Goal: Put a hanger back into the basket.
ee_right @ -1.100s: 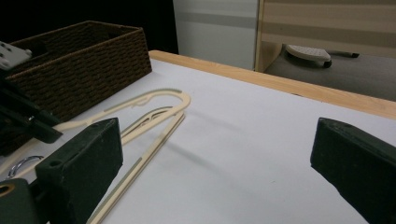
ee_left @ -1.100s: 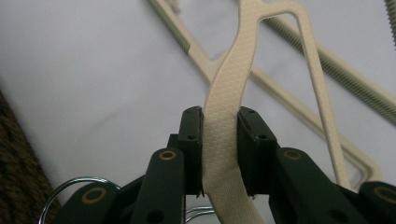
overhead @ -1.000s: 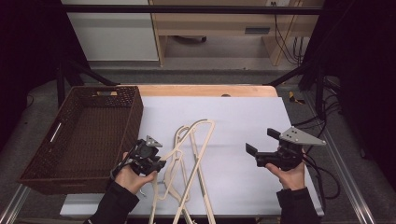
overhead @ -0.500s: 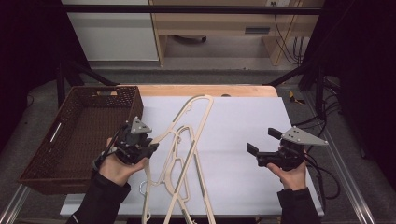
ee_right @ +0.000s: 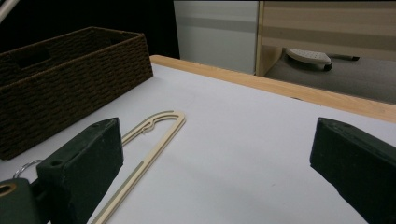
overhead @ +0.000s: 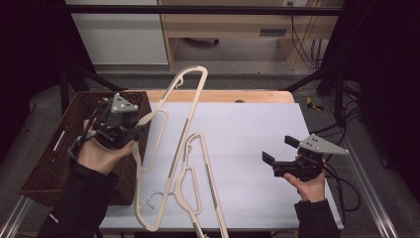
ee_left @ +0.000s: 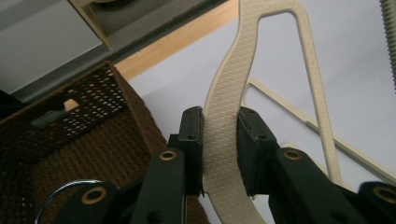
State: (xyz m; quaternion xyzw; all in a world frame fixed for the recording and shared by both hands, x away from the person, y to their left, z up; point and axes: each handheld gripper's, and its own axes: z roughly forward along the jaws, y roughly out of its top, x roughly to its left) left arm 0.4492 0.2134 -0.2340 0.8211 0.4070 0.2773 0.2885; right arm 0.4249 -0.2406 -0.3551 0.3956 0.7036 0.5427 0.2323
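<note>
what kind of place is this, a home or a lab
Likely a lab or recording workspace, not a home: the white table stands in a black metal frame, loose cables hang behind it, and a hand-held left gripper clamps a hanger beside a wicker basket.

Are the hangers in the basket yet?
Not yet. The brown woven basket looks empty of hangers. The left gripper is shut on one cream plastic hanger, lifted beside the basket. A second cream hanger lies on the white table. The right gripper waits open.
</note>
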